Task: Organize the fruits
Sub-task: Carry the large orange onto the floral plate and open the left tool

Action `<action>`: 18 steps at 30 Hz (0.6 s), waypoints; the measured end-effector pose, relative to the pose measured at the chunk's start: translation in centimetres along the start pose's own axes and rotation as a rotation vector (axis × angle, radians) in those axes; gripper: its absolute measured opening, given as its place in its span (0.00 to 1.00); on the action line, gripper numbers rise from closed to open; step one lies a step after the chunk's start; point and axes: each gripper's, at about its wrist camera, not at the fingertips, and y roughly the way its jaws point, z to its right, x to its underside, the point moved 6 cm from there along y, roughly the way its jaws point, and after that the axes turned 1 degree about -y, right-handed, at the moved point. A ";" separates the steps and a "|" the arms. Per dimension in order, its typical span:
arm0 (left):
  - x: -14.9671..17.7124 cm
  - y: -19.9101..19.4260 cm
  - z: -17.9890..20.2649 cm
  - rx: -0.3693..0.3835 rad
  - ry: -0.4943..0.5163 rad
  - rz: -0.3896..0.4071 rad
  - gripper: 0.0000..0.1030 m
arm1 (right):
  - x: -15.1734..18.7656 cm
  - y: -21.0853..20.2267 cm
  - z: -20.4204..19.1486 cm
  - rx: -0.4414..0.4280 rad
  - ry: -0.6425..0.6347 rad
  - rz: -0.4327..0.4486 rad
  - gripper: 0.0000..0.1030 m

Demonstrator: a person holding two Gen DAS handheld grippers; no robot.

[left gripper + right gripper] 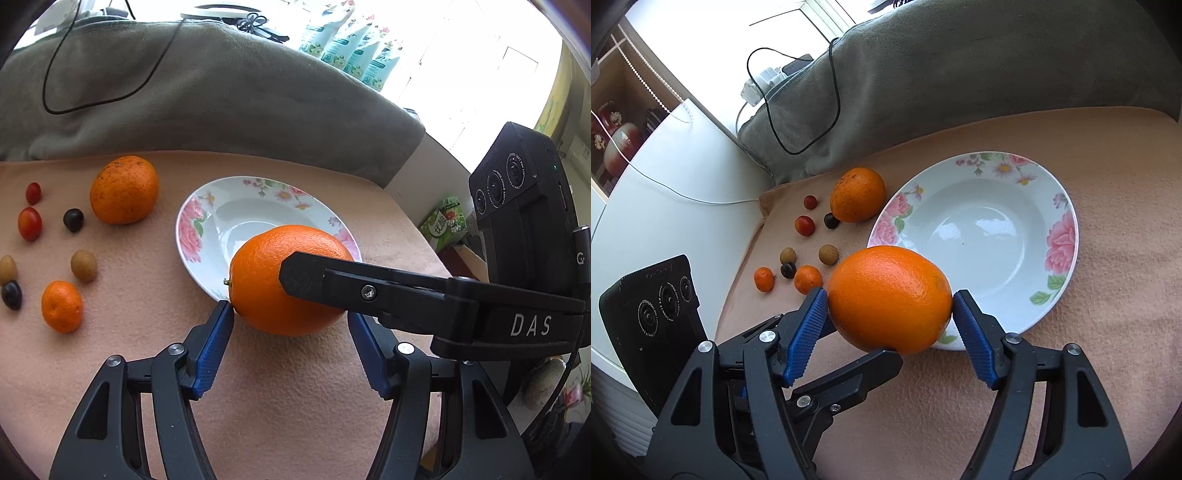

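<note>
A large orange is held between the blue pads of my right gripper, just above the near rim of the floral plate. My left gripper is open wide, its pads on either side of the same orange and close to it; whether they touch is unclear. In the left wrist view a right gripper finger crosses the orange. A second big orange lies left of the plate.
Small fruits lie left on the peach cloth: mandarins, cherry tomatoes, dark grapes, longans. A grey blanket with a black cable rises behind.
</note>
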 end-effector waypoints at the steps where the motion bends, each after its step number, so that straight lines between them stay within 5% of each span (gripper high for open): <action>1: -0.1 -0.1 0.1 -0.006 0.007 0.005 0.60 | -0.3 -0.4 0.3 0.019 -0.004 0.023 0.71; 18: 0.5 -1.6 -1.3 -0.065 0.002 0.029 0.60 | -1.4 -3.2 2.3 0.078 0.012 0.108 0.75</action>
